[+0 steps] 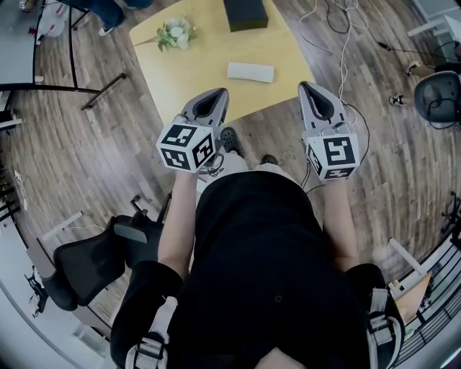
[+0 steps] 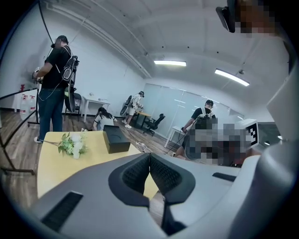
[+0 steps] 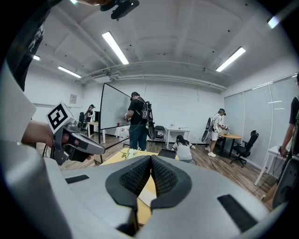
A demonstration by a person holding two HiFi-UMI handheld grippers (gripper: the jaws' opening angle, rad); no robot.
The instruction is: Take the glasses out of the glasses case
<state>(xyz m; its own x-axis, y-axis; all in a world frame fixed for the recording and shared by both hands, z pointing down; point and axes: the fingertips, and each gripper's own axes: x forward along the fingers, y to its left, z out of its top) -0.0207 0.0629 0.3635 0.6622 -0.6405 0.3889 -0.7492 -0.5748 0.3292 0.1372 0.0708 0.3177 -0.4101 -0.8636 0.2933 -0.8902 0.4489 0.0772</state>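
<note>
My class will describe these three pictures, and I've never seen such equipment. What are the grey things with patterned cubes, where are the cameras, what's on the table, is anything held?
A person holds a grasping tool in each hand; the patterned cubes are part of them. One picture comes from a camera on the person's head, looking down; the others from a camera on each tool. The left tool and right tool are both shut and empty. On the yellow table lie a white case, likely the glasses case, a black box and some flowers, all untouched.
</note>
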